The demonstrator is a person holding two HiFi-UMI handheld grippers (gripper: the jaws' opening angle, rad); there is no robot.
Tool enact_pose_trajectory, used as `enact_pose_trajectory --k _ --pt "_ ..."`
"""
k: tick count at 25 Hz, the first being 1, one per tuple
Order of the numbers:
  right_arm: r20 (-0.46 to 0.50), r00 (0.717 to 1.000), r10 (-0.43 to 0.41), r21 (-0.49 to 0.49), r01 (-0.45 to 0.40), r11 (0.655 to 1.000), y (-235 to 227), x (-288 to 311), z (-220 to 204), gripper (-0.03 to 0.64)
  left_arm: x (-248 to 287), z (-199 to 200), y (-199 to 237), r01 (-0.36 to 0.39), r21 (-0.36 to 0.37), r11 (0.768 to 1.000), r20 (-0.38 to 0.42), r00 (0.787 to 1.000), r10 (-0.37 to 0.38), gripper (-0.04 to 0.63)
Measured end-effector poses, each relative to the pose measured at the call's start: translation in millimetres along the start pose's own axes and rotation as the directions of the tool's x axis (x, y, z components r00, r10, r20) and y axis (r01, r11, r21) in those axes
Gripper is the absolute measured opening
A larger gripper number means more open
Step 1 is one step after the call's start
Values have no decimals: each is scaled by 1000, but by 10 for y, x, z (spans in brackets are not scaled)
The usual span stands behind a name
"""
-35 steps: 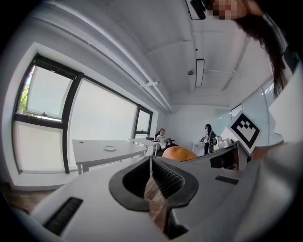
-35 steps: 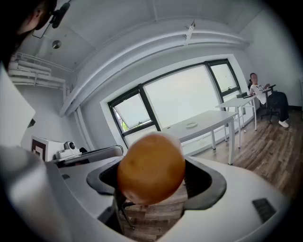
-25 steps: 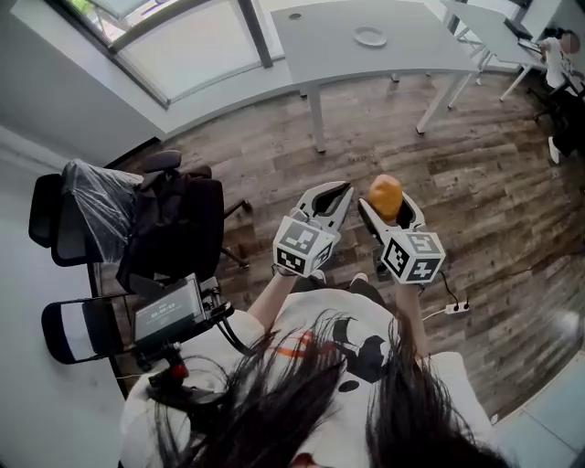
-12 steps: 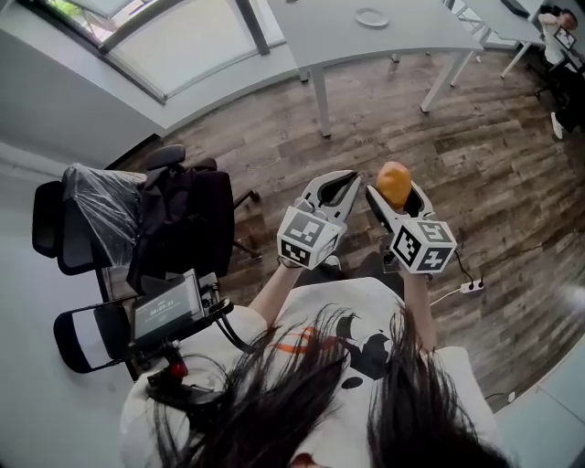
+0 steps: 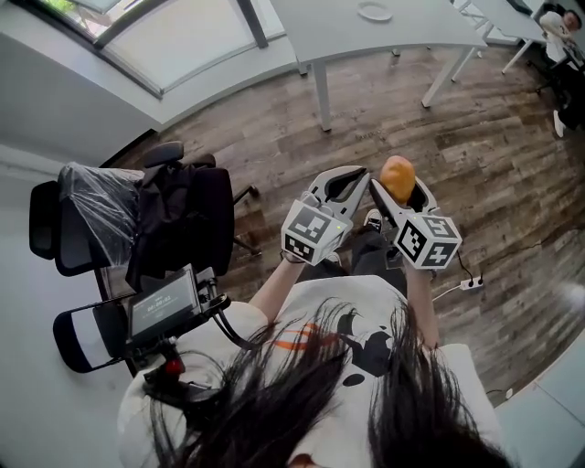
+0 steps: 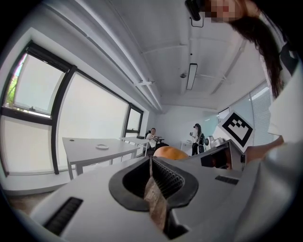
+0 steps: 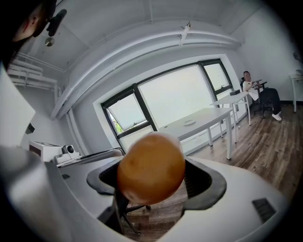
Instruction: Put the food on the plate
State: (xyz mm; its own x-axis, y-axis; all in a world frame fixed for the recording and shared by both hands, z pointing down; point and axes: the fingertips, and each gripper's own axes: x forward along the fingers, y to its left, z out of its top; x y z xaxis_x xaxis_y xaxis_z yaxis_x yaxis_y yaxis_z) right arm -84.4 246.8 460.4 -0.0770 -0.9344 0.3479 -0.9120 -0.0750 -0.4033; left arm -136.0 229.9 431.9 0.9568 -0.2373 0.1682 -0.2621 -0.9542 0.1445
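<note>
Right gripper [image 5: 399, 194] clamped on round orange food [image 7: 150, 168] | left gripper [image 5: 345, 179] jaws pressed together, empty, just beside at 9 o'clock | plate [image 5: 375, 11] on white counter [image 5: 329, 35] at 12 o'clock, well apart | likely next: carry food forward.

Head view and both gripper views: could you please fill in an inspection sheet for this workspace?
Surface: white table far ahead, across the wood floor.
Job's things: plate on the table, looks bare; orange-brown food held off the plate.
Clutter: screen device on a stand.
Grippers: right gripper shut on the food; left gripper shut, empty.
Cables: power strip with its lead on the floor.
Surroundings: office chairs, windows, seated person.
</note>
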Motion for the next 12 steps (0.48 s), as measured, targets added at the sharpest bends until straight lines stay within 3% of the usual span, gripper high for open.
enact_pose_trajectory --k 6,12 --pt "1 1000 2 15 -2 1000 -254 188 132 387 218 -1 224 -41 -14 999 -7 999 41 6" --pt "-7 1000 14 38 -14 999 -746 519 442 387 761 93 541 -87 -24 996 -24 996 86 6"
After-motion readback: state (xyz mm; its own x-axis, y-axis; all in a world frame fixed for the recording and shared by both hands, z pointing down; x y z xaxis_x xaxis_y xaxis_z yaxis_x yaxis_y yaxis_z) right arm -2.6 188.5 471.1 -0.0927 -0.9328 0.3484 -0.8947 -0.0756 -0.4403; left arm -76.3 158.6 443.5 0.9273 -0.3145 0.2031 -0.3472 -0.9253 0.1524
